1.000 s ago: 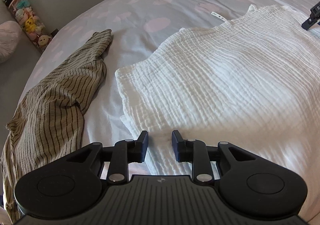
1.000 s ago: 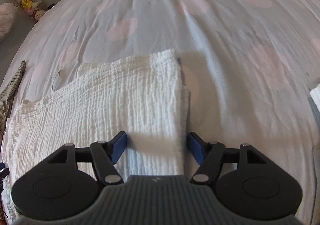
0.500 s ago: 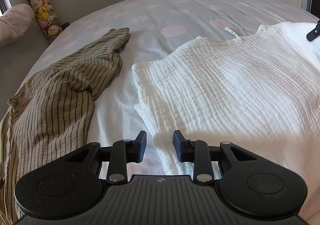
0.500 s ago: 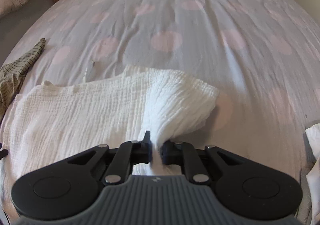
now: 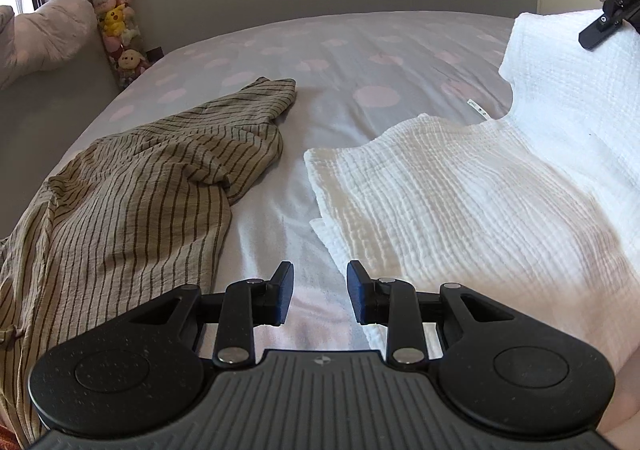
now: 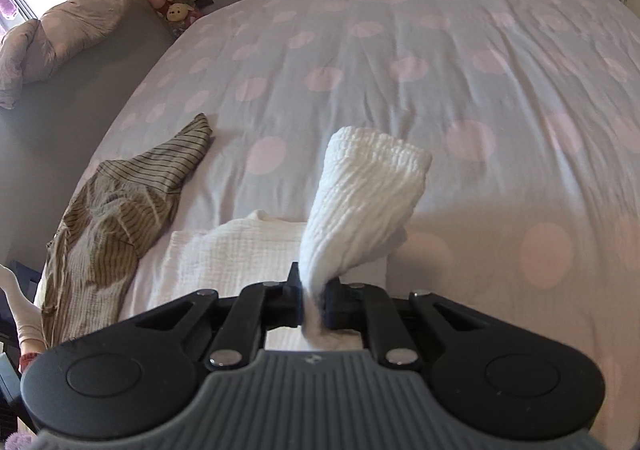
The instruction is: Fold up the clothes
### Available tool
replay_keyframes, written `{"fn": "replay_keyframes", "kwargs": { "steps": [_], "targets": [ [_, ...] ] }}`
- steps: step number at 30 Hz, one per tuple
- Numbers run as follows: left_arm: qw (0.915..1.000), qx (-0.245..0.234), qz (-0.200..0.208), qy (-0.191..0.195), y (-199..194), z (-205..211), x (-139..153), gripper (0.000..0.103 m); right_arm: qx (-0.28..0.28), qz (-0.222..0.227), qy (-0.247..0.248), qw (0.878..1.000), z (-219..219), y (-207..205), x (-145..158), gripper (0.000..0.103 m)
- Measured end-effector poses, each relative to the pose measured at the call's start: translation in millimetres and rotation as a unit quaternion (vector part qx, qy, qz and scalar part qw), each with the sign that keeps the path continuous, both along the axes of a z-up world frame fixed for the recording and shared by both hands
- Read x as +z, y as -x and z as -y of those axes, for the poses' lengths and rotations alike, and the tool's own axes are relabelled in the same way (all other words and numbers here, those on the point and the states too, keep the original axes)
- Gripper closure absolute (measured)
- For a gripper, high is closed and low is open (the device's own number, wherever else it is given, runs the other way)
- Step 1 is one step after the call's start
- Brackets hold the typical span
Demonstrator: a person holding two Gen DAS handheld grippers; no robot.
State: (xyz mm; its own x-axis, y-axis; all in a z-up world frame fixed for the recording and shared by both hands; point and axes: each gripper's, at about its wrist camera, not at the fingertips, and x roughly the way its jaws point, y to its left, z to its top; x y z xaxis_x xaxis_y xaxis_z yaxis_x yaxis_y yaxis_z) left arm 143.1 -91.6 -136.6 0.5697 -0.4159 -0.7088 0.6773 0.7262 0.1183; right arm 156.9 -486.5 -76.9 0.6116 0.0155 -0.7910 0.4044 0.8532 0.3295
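A white crinkled garment lies spread on the bed, its right side lifted. My right gripper is shut on a bunched edge of that white garment, which hangs raised above the flat part. In the left wrist view the right gripper shows at the top right, above the lifted cloth. My left gripper is open over bare sheet just left of the garment's near corner, with nothing between its fingers. A beige striped garment lies crumpled to the left.
The bed has a grey cover with pink dots. A column of plush toys and a bundled duvet stand by the wall at the far left. A foot in a white sock shows beside the bed.
My right gripper closed on the white garment's edge and lifted it off the bed. The left gripper drew back to the left off the garment, rising a little, still open.
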Motion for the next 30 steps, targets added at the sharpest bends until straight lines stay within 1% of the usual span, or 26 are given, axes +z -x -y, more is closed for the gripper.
{"fn": "replay_keyframes", "kwargs": {
  "steps": [4, 8, 12, 16, 19, 21, 23, 24, 25, 27, 30],
  "targets": [
    [1.0000, 0.008, -0.003, 0.005, -3, -6, 0, 0.076, 0.022, 0.010, -0.017, 1.000, -35, -30, -1, 0.092],
    [0.9999, 0.008, -0.009, 0.009, -4, -10, -1, 0.076, 0.047, 0.010, -0.040, 0.998, -73, -59, -13, 0.092],
    [0.9999, 0.005, -0.011, 0.003, -5, -9, -4, 0.076, 0.071, -0.005, -0.054, 0.996, -110, -83, -40, 0.092],
    [0.9999, 0.006, -0.012, 0.000, -6, -10, -7, 0.076, 0.092, -0.026, -0.075, 0.993, -138, -97, -73, 0.092],
    [0.9999, 0.006, -0.014, -0.003, -7, -10, -8, 0.076, 0.107, -0.035, -0.074, 0.991, -157, -106, -91, 0.092],
    [0.9998, 0.007, -0.016, -0.005, -8, -10, -9, 0.076, 0.115, -0.037, -0.061, 0.991, -166, -112, -99, 0.092],
    [0.9998, 0.006, -0.018, -0.006, -8, -10, -11, 0.076, 0.121, -0.042, -0.049, 0.991, -170, -117, -107, 0.091],
    [0.9998, 0.006, -0.019, -0.007, -8, -10, -11, 0.076, 0.123, -0.047, -0.051, 0.990, -170, -119, -111, 0.091],
    [0.9997, 0.007, -0.020, -0.007, -8, -10, -11, 0.076, 0.124, -0.053, -0.055, 0.989, -169, -120, -115, 0.090],
    [0.9996, 0.008, -0.024, -0.009, -8, -10, -11, 0.076, 0.128, -0.059, -0.059, 0.988, -168, -119, -119, 0.084],
    [0.9994, 0.009, -0.031, -0.012, -6, -8, -12, 0.076, 0.139, -0.048, -0.054, 0.988, -169, -111, -113, 0.074]
  ]
}}
